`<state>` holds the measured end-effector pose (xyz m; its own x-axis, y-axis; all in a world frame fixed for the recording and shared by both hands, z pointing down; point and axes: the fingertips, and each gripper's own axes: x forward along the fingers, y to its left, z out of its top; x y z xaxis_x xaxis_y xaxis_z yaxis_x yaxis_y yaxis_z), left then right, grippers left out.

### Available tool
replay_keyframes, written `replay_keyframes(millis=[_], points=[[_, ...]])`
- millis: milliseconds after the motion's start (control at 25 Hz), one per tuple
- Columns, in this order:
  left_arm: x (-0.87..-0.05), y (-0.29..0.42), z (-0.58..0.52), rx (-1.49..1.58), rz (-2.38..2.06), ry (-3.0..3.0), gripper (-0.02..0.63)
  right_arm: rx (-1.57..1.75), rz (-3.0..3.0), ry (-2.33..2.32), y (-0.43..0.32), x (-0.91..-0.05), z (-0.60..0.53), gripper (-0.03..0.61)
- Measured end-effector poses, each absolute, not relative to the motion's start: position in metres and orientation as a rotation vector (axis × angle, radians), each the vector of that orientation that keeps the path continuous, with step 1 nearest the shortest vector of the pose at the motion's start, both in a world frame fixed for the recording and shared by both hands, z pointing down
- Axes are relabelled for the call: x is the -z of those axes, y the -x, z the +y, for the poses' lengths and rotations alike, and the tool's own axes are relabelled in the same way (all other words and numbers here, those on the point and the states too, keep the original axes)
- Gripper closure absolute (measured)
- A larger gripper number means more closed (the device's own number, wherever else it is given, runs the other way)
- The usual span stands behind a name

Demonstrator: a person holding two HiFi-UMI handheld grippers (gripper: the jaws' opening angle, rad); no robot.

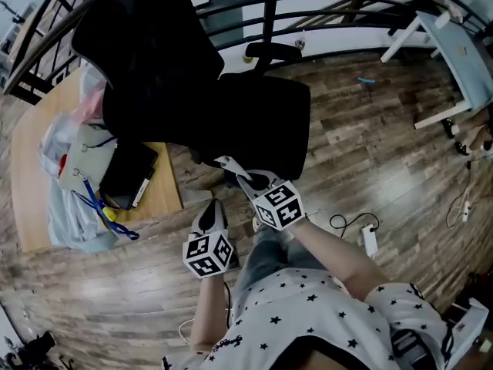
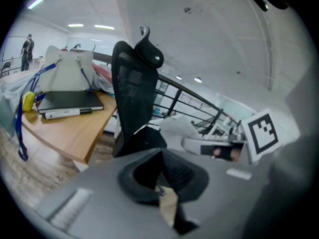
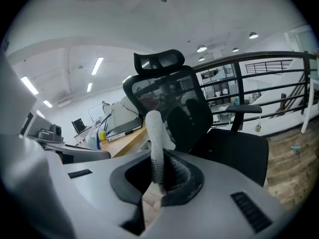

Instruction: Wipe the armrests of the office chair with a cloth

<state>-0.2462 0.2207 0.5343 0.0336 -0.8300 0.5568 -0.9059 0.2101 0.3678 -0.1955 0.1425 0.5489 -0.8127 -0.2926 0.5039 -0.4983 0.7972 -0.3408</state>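
There is one office chair (image 1: 202,91), black, standing on the wooden floor (image 1: 362,129) between the counter (image 1: 31,168) and the railing (image 1: 323,10). Only one armrest (image 1: 273,50) shows clearly in the head view, on the far side of the seat. The second one is hidden, probably under the high backrest, but I cannot be sure.

There are two tools and one cloth (image 3: 155,141). The right tool (image 3: 162,176) has its jaws clamped on this white cloth, which stands up from them as a narrow rolled strip. In the head view the right tool (image 1: 248,179) is at the near edge of the seat, and the cloth (image 1: 231,164) lies over that edge. Whether it touches the seat is hard to make out. In the right gripper view the far armrest (image 3: 242,108) is well apart from the cloth, on the other side of the seat.

The left tool (image 2: 162,158) has its jaws together with nothing between them. In the head view the left tool (image 1: 210,206) is over the floor, just beside the corner of the counter and apart from the chair.

On the counter I count one dark flat device (image 1: 127,172) and some plastic bags (image 1: 73,206); their number is not clear because they overlap. One white power strip (image 1: 370,241) lies on the floor at the right.
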Motion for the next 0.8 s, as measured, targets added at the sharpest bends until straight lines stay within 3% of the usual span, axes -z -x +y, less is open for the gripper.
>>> replay_keyframes(millis=[800], points=[[-0.590, 0.265, 0.234, -0.189, -1.781, -1.448, 0.606, -0.900, -2.360, -0.503, 0.260, -0.662, 0.155, 0.554]])
